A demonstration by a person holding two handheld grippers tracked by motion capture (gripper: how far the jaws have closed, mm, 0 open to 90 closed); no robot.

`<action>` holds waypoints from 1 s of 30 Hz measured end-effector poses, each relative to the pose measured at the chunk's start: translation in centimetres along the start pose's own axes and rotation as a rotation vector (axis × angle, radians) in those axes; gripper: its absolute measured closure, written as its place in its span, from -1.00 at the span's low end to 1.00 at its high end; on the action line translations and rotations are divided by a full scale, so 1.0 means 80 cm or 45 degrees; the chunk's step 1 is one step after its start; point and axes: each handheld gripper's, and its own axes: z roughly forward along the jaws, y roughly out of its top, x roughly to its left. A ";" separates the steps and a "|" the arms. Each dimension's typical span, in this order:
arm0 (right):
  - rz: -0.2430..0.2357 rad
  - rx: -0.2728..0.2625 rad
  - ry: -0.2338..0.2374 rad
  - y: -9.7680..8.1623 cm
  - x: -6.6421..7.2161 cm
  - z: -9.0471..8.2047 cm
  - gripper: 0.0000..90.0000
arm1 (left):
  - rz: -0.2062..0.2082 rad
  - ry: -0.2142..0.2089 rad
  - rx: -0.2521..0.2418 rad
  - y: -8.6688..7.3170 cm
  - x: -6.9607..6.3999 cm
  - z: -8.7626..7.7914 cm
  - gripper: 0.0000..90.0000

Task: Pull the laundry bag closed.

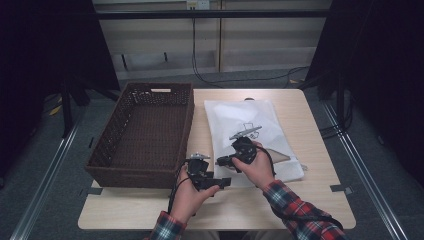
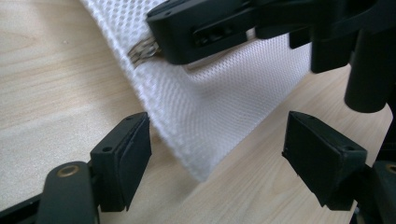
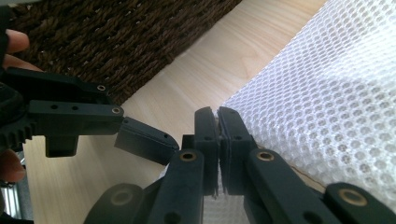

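Between the right gripper's (image 3: 218, 140) closed jaws sits the edge of a white mesh bag (image 3: 317, 102), pinched at the bag's near left corner; in the left gripper view that same gripper (image 2: 159, 46) clamps the fabric beside a small metal zipper pull (image 2: 142, 49). Just beside it, the left gripper (image 2: 217, 154) holds its jaws wide apart, the bag's corner lying between them but touching neither pad. From the high view the bag (image 1: 250, 125) lies flat on the wooden table (image 1: 310, 200), spreading from the right gripper (image 1: 226, 161) toward twelve and one o'clock. At ten o'clock from the left gripper (image 1: 224, 182) stands a dark woven basket (image 1: 145, 132), its wall near the bag's left edge.
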 end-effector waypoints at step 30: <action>0.066 -0.002 0.050 0.007 -0.010 -0.042 0.95 | -0.203 -0.169 -0.031 0.021 0.003 0.011 -0.18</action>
